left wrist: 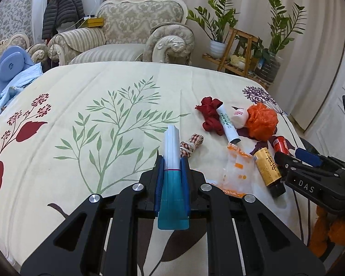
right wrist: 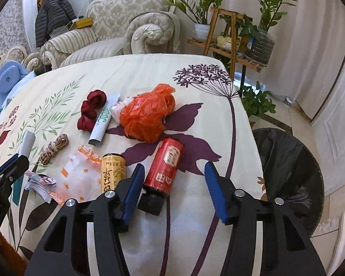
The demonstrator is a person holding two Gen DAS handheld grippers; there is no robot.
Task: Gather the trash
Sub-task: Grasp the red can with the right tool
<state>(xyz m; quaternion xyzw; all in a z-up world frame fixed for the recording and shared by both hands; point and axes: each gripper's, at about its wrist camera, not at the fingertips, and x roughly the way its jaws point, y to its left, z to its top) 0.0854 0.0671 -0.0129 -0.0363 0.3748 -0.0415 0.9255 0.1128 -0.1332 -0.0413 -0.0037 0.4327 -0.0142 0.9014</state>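
Currently the left gripper (left wrist: 172,161) is clamped on a flat teal-and-white tube-like packet (left wrist: 172,179), held clear above the floral cream tablecloth (left wrist: 103,115). The right gripper (right wrist: 172,184) is seen with its blue pads parted and nothing pressed between them; the red cylindrical can (right wrist: 164,168), lying on its side, is framed between the fingers, its black cap (right wrist: 150,203) nearest the camera. Just left of it a gold cylindrical can (right wrist: 113,173) is laid, then a clear plastic bag with orange print (right wrist: 80,174) and a crumpled wrapper (right wrist: 40,182). Further back a crumpled orange plastic bag (right wrist: 147,117), a white tube with green lettering (right wrist: 103,120), a dark red cloth bundle (right wrist: 90,109) and a checked ribbon coil (right wrist: 54,148) are spread on the cloth. A black-lined round bin (right wrist: 289,172) is placed on the floor beside the table's right edge.
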